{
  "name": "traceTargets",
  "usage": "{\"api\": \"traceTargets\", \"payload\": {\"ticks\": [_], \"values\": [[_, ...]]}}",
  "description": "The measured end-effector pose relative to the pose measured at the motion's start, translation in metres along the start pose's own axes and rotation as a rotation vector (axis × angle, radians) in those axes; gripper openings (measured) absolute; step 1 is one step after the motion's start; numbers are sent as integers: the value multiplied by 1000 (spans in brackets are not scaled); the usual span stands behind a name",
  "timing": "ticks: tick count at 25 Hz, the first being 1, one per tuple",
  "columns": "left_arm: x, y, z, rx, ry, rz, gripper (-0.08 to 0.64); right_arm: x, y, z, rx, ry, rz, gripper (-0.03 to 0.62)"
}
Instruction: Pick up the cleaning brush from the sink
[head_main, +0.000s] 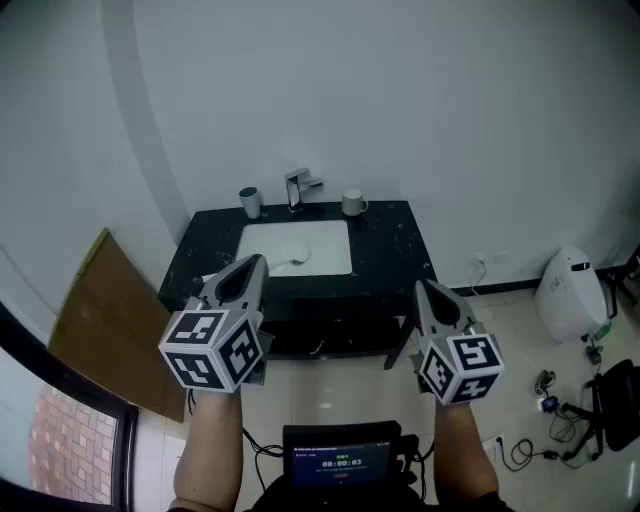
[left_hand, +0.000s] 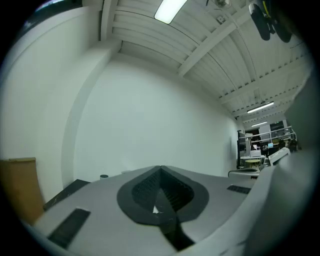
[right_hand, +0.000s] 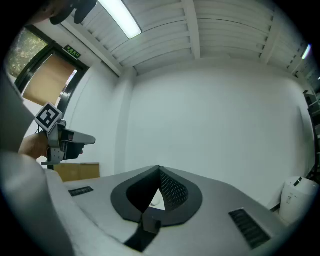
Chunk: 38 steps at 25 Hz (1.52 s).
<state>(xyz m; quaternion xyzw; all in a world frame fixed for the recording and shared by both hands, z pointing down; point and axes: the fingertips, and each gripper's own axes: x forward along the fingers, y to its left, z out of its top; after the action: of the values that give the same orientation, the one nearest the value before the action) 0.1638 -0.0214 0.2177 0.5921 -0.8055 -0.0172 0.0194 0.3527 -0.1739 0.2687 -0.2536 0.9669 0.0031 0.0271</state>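
Brush lies in sink; faucet behind sink; left gripper and right gripper before sink.

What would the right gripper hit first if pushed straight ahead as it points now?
Probably the white wall behind the sink: the right gripper, shut and empty, points level, and its own view shows bare wall ahead. It seems to clear the black countertop, though height is unclear.

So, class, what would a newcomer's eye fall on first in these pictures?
The grey left gripper and right gripper, fingers closed, loom in the head view's foreground with their black-and-white marker cubes. Beyond them a black counter with a white rectangular sink stands against the white wall.
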Motion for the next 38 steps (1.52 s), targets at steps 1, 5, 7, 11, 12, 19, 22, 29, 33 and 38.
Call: {"api": "traceTargets", "payload": {"ticks": [1, 5, 7, 11, 12, 19, 22, 29, 33, 38], "values": [[-2, 0, -1, 0, 3, 4, 11, -1, 1, 0, 2, -1, 3, 3], [-5, -1, -2, 3, 6, 11, 11, -1, 3, -2, 4, 7, 18, 3], [-5, -1, -1, 6, 1, 6, 11, 2, 3, -5, 7, 16, 24, 3], [-7, 5, -1, 13, 1, 13, 11, 7, 5, -9, 16, 19, 29, 3], [-7, 8, -1, 12, 1, 16, 11, 9, 6, -9, 18, 18, 28, 3], [-9, 31, 3, 17, -1, 22, 11, 25, 20, -7, 23, 10, 24, 3], [-15, 51, 7, 25, -15, 21, 11, 39, 41, -5, 15, -3, 30, 3], [-24, 134, 14, 44, -14, 2, 11, 101, 125, -16, 26, 23, 61, 3], [-30, 204, 19, 40, -42, -10, 11, 145, 177, -19, 32, 14, 46, 3], [-15, 270, 8, 54, -11, -42, 11, 204, 219, -37, 51, 40, 44, 3]]}}
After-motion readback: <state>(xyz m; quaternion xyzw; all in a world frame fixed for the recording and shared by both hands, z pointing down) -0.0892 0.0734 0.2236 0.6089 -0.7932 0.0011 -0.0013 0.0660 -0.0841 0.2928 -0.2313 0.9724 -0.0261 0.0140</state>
